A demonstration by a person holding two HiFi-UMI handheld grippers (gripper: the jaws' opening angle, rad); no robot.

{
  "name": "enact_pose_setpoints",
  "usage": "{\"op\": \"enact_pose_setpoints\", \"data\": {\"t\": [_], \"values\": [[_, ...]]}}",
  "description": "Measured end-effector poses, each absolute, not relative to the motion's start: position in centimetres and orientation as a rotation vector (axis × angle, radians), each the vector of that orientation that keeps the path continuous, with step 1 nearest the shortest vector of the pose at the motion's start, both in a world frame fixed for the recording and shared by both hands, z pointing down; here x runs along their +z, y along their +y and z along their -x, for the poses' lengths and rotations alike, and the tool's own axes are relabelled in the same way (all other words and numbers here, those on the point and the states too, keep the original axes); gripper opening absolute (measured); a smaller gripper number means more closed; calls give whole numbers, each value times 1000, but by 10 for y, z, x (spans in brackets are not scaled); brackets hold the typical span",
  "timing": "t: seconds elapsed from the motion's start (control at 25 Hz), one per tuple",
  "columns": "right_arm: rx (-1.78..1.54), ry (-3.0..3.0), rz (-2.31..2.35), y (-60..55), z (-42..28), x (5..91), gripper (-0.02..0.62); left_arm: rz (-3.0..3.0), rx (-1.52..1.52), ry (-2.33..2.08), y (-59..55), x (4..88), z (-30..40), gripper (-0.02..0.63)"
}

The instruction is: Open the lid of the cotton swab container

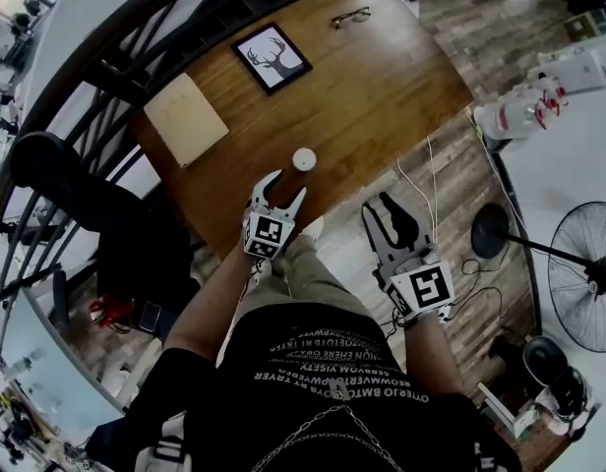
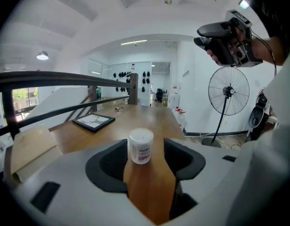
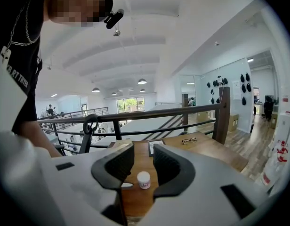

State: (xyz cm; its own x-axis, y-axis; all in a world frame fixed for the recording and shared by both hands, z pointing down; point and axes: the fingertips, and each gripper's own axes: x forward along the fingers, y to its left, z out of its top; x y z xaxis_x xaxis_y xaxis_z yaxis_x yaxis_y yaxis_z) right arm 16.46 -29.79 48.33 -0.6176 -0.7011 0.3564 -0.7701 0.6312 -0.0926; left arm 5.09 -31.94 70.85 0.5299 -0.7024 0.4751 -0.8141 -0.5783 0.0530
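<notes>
The left gripper [image 2: 145, 145] has its jaws well apart, with nothing clamped. In its own view the container [image 1: 304, 159] shows in the gap, beyond the tips and touching neither pad. The right gripper [image 3: 141, 150] has a narrower gap and is also empty. It sees the container far ahead, small between its jaws.

In the head view the left gripper reaches over the near edge of the table [image 1: 382, 87]. It slopes gently downward, with its tips just short of the container. A bare forearm [image 1: 212, 308] extends behind it, and its marker cube [image 1: 267, 234] faces up. The right gripper is held off the table's near edge, over the plank floor. It also slopes a little down, with its cube [image 1: 426, 288] on top.

The container is a small upright cylinder with a white round lid and a printed label on its side. It stands alone on the table, near the near edge. Both grippers have smooth pale shells with black ribbed pads inside the jaws.

The table is long, of brown wood with a smooth top. Farther along it lie a black-framed picture [image 1: 272, 58] of a deer and a flat beige board [image 1: 186, 119]. A pair of glasses [image 1: 351, 16] lies at the table's far end.
</notes>
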Motion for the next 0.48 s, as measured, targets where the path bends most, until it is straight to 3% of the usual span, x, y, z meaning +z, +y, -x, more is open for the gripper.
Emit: {"op": "enact_pose_setpoints", "data": {"t": [0.48], "values": [[349, -2570, -1178, -308, -183, 488, 130, -2490, 711, -1268, -347, 757, -62, 276]]}}
